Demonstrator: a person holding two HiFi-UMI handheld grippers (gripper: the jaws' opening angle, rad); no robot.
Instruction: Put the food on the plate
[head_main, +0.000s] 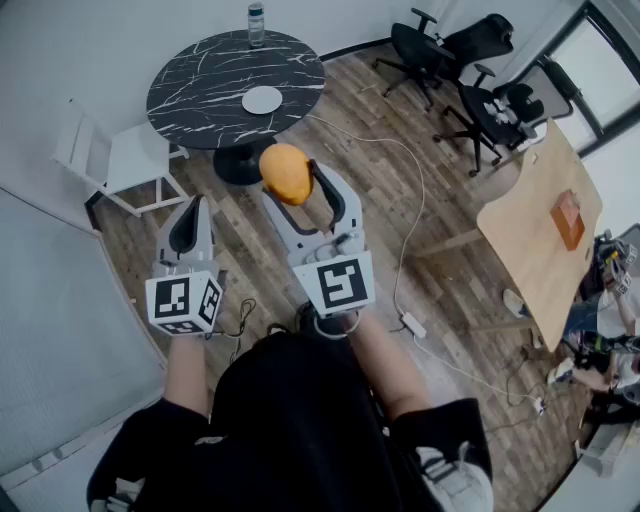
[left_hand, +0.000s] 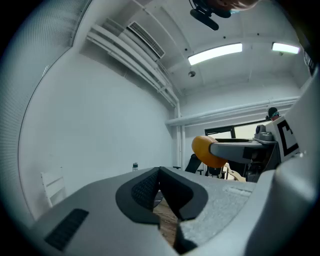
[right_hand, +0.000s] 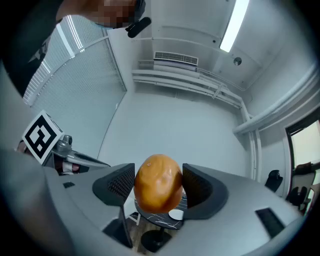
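My right gripper (head_main: 290, 186) is shut on an orange, egg-shaped food item (head_main: 285, 173), held level above the wooden floor. In the right gripper view the food (right_hand: 158, 182) fills the gap between both pads, in front of my right gripper (right_hand: 159, 186). A small white plate (head_main: 262, 100) lies on the round black marble table (head_main: 200, 90) ahead; the plate (right_hand: 176, 215) shows small beneath the food. My left gripper (head_main: 190, 228) hangs beside the right one, shut and empty. In the left gripper view its jaws (left_hand: 161, 192) meet, and the food (left_hand: 205, 151) appears at the right.
A water bottle (head_main: 256, 22) stands at the table's far edge. A white folding chair (head_main: 112, 160) sits left of the table. Black office chairs (head_main: 470, 70) and a wooden table (head_main: 545, 225) stand at the right. White cables (head_main: 405, 250) run over the floor.
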